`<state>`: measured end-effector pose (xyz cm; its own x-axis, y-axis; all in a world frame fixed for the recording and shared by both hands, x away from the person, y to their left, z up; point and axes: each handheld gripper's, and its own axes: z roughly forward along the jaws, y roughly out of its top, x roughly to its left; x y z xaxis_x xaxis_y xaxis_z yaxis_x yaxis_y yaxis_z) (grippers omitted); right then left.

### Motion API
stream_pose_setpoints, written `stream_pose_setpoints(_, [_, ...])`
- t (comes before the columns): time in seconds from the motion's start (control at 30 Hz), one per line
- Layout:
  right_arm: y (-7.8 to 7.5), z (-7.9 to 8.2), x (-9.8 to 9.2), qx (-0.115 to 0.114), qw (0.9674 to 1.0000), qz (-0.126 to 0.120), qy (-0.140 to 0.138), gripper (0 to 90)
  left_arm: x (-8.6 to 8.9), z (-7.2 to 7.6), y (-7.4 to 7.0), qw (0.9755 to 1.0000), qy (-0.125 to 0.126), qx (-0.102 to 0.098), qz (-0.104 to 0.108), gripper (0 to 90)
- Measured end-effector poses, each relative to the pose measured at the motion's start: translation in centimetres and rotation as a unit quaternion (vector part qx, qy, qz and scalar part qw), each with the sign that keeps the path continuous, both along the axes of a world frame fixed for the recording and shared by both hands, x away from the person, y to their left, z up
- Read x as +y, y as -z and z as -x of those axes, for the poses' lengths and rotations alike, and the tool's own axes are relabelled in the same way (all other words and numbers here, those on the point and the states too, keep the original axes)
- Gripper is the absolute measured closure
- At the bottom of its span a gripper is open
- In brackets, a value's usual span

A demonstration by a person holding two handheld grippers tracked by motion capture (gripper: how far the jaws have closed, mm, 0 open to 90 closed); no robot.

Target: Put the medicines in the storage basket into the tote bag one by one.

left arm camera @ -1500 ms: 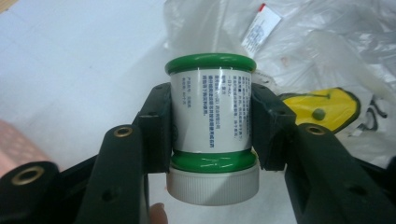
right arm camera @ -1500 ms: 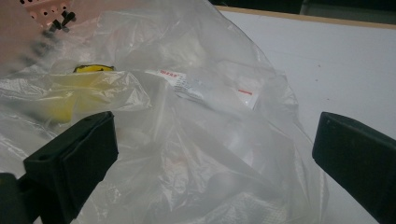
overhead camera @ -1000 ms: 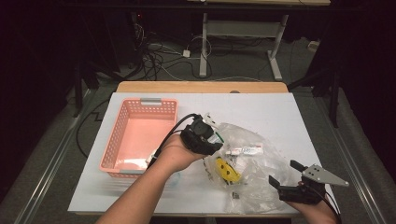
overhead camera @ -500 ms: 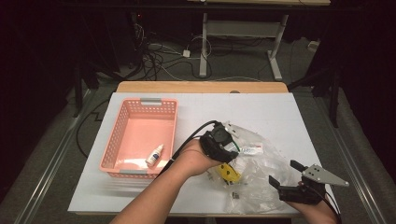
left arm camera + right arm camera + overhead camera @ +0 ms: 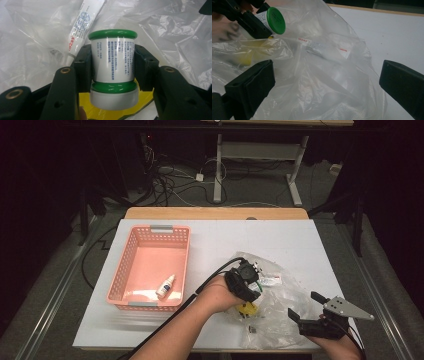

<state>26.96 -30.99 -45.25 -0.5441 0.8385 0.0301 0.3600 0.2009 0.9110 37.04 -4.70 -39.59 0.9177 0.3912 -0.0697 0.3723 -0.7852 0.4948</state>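
Observation:
My left gripper point(image 5: 248, 281) point(image 5: 112, 53) hovers over a crumpled clear plastic bag point(image 5: 287, 317) point(image 5: 165, 30), shut on a white jar with green rims point(image 5: 113, 60) point(image 5: 256, 269). The jar's white cap faces the camera. In the right gripper view the jar point(image 5: 274, 20) shows its green end, clamped by the left gripper point(image 5: 249, 21) at the upper left. A white tube point(image 5: 83, 23) point(image 5: 325, 48) and something yellow point(image 5: 246, 309) point(image 5: 141, 102) lie in the bag. My right gripper point(image 5: 303, 304) point(image 5: 324, 82) stands open at the bag's right side, jaws wide apart.
A pink basket point(image 5: 150, 228) stands at the left of the white table top, with a small white dropper bottle point(image 5: 165, 286) lying in it. A small dark item point(image 5: 252, 330) lies by the bag near the front edge. Cables run across the floor behind.
My left hand has moved right and down, from the basket's right edge to above the bag. The dropper bottle in the basket is now uncovered. The right gripper has stayed put.

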Motion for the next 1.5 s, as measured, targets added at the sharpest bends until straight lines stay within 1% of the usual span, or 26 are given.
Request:
stream_pose_setpoints(0.07, [0.0, 0.0, 0.0, 0.0, 1.0, 0.0, 0.001, 0.8, 0.1, 0.0, 0.0, 0.9999, 0.001, -0.001, 0.013, 51.5])
stream_pose_setpoints(0.13, [0.0, 0.0, 0.0, 0.001, 1.0, -0.001, 0.002, 0.8, 0.2, 0.0, -0.3, 0.9997, -0.002, -0.004, 0.023, 40.4])
stream_pose_setpoints(0.17, [0.0, 0.0, 0.0, 0.001, 1.0, 0.0, 0.001, 0.8, 0.4, 0.0, -0.6, 0.9994, -0.006, 0.0, 0.033, 36.1])
stream_pose_setpoints(0.2, [0.0, 0.0, 0.0, 0.001, 1.0, -0.001, 0.001, 0.8, 0.6, -0.1, -0.8, 0.9993, -0.007, 0.004, 0.037, 34.1])
stream_pose_setpoints(0.23, [0.0, 0.0, 0.0, 0.001, 1.0, -0.001, 0.001, 0.8, 0.8, -0.2, -1.0, 0.9992, -0.008, 0.006, 0.038, 32.8])
stream_pose_setpoints(0.33, [0.0, 0.0, 0.0, 0.002, 1.0, -0.001, 0.001, 0.8, 1.7, -0.3, -1.6, 0.9994, -0.012, 0.008, 0.032, 25.3])
stream_pose_setpoints(0.37, [0.0, 0.0, 0.0, 0.002, 1.0, 0.0, 0.001, 0.8, 2.1, -0.3, -1.8, 0.9994, -0.014, 0.008, 0.032, 25.1])
stream_pose_setpoints(0.47, [0.0, 0.0, 0.0, 0.001, 1.0, 0.0, 0.002, 0.8, 3.8, -0.4, -2.4, 0.9988, -0.022, 0.009, 0.043, 22.2])
stream_pose_setpoints(0.6, [0.0, 0.0, 0.0, 0.002, 1.0, 0.0, 0.002, 0.8, 6.5, -0.7, -3.0, 0.9976, -0.042, 0.014, 0.053, 18.9])
stream_pose_setpoints(0.67, [0.0, 0.0, 0.0, 0.002, 1.0, -0.001, 0.003, 0.8, 7.8, -0.9, -3.3, 0.9965, -0.055, 0.016, 0.061, 15.9])
stream_pose_setpoints(0.73, [0.1, 0.0, 0.0, 0.003, 1.0, 0.0, 0.003, 0.8, 9.2, -1.1, -3.5, 0.9953, -0.066, 0.017, 0.068, 15.0])
stream_pose_setpoints(0.8, [0.1, 0.0, 0.0, 0.003, 1.0, 0.002, 0.003, 0.8, 10.3, -1.2, -3.7, 0.9945, -0.077, 0.015, 0.07, 11.9])
stream_pose_setpoints(0.87, [0.1, 0.0, 0.0, 0.003, 1.0, 0.002, 0.003, 0.8, 11.3, -1.3, -3.8, 0.9942, -0.082, 0.012, 0.069, 10.7])
stream_pose_setpoints(0.93, [0.1, 0.0, 0.1, 0.004, 1.0, 0.002, 0.003, 0.8, 12.1, -1.4, -3.8, 0.9938, -0.089, 0.012, 0.066, 4.9])
stream_pose_setpoints(1.03, [0.1, 0.0, 0.1, 0.004, 1.0, 0.002, 0.004, 0.8, 13.4, -1.6, -3.6, 0.9927, -0.101, 0.011, 0.065, 0.0])
stream_pose_setpoints(1.13, [0.1, 0.0, 0.1, 0.004, 1.0, 0.002, 0.003, 0.8, 14.6, -1.7, -3.4, 0.9915, -0.113, 0.009, 0.063, 0.0])
stream_pose_setpoints(1.33, [0.1, 0.0, 0.1, 0.004, 1.0, 0.002, 0.004, 0.8, 17.2, -2.1, -2.7, 0.9894, -0.136, 0.01, 0.05, 0.0])
stream_pose_setpoints(1.43, [0.1, 0.0, 0.0, 0.005, 1.0, 0.002, 0.005, 0.8, 18.4, -2.3, -2.3, 0.9877, -0.15, 0.01, 0.042, 0.0])
stream_pose_setpoints(1.5, [0.1, 0.0, 0.1, 0.004, 1.0, 0.002, 0.004, 0.8, 19.3, -2.4, -2.0, 0.9863, -0.159, 0.011, 0.041, 0.0])
